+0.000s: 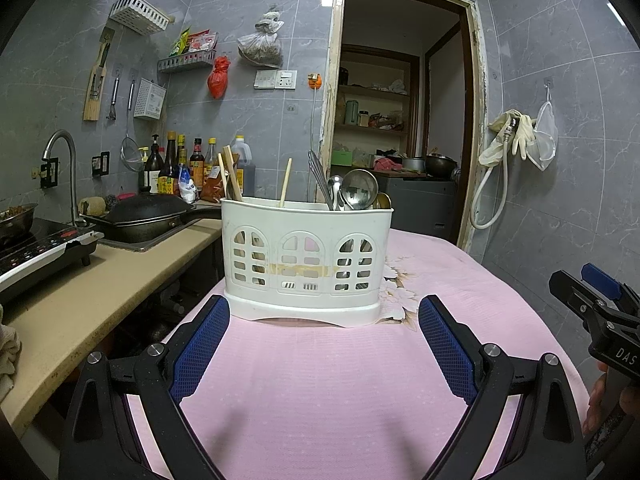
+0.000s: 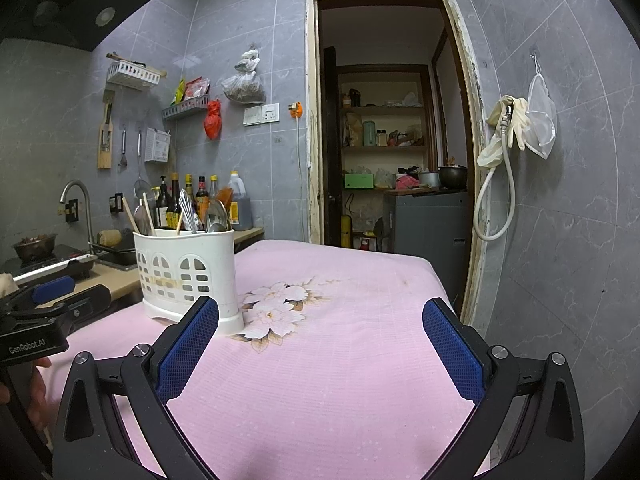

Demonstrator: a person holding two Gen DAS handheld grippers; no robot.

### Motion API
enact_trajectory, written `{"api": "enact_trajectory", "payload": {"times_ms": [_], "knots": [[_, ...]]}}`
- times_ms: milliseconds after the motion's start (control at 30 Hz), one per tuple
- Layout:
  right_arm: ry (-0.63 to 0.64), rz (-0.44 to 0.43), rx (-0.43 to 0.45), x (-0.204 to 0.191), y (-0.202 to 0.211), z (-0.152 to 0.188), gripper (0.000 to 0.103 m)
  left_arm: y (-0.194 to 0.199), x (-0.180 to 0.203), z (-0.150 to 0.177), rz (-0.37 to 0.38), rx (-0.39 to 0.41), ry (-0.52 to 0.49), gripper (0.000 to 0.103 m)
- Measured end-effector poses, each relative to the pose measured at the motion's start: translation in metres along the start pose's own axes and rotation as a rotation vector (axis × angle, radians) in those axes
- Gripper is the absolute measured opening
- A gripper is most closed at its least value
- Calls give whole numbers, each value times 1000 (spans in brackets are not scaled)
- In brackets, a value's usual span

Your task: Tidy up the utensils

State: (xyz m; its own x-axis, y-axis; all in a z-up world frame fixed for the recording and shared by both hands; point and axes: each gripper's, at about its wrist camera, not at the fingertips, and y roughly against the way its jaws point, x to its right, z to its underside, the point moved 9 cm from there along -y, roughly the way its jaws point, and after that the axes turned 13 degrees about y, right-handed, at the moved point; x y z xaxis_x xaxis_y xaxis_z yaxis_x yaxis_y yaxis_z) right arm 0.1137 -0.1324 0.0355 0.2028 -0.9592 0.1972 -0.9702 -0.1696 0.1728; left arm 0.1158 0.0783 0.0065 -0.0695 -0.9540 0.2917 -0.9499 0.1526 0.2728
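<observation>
A white plastic utensil caddy (image 1: 306, 264) (image 2: 186, 276) stands upright on the pink cloth-covered table (image 1: 320, 380). Wooden chopsticks (image 1: 232, 178) lean in its left section, a single chopstick (image 1: 285, 182) in the middle, and metal spoons with a ladle (image 1: 358, 190) on the right. My left gripper (image 1: 323, 312) is open just in front of the caddy, with nothing between its blue pads. My right gripper (image 2: 320, 320) is open too, to the right of the caddy over the flower print (image 2: 276, 308), and holds nothing. Each gripper shows at the edge of the other's view.
A beige counter (image 1: 100, 280) runs along the left with an induction hob (image 1: 40, 248), a black pan (image 1: 144, 216) in the sink, a tap and sauce bottles (image 1: 188, 168). An open doorway (image 2: 392, 140) lies behind the table. A hose and gloves (image 2: 508, 136) hang on the right wall.
</observation>
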Motion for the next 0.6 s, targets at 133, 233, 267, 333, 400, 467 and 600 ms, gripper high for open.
{"api": "enact_trajectory", "payload": {"times_ms": [133, 233, 267, 333, 400, 467, 600], "knots": [[-1, 0, -1, 0, 0, 0, 103, 0, 0, 0, 0, -1, -1, 93], [-1, 0, -1, 0, 0, 0, 103, 0, 0, 0, 0, -1, 0, 93], [0, 0, -1, 0, 0, 0, 103, 0, 0, 0, 1, -2, 0, 93], [0, 0, -1, 0, 1, 0, 103, 0, 0, 0, 0, -1, 1, 93], [0, 0, -2, 0, 1, 0, 103, 0, 0, 0, 0, -3, 2, 93], [-1, -1, -3, 0, 1, 0, 103, 1, -1, 0, 1, -5, 5, 93], [-1, 0, -2, 0, 1, 0, 103, 0, -4, 2, 3, -18, 22, 93]]}}
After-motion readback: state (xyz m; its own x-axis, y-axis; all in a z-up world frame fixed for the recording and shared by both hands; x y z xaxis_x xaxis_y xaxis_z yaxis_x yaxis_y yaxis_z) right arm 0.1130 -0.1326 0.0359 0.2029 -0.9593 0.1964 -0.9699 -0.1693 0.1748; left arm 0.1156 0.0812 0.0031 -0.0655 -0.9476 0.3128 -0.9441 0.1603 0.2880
